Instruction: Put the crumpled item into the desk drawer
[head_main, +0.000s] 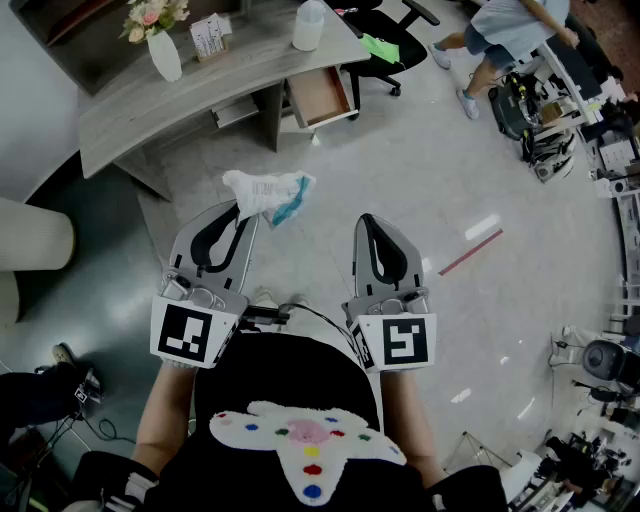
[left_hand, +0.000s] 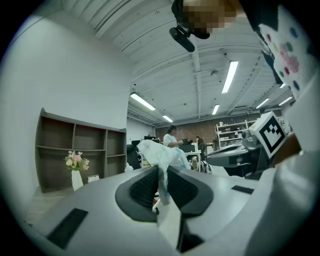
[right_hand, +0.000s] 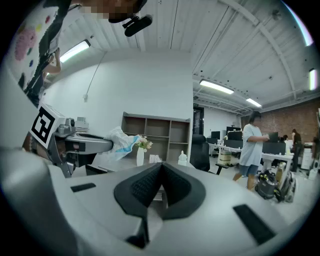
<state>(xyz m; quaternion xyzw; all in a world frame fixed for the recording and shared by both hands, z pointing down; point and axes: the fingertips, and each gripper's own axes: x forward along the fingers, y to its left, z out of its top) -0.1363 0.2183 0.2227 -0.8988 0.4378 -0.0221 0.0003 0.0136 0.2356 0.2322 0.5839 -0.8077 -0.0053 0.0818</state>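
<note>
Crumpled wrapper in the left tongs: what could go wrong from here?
The left tongs pinch only a thin fold of the wrapper; most bulges past the tips, so it may slip out while carried. The open drawer sits at the desk edge; the loose bulk could catch on its rim.

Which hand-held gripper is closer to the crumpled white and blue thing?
Left. The left hand-held gripper is shut on the crumpled item, which sticks out ahead of it. The right hand-held gripper sits apart to its right, shut and empty.
</note>
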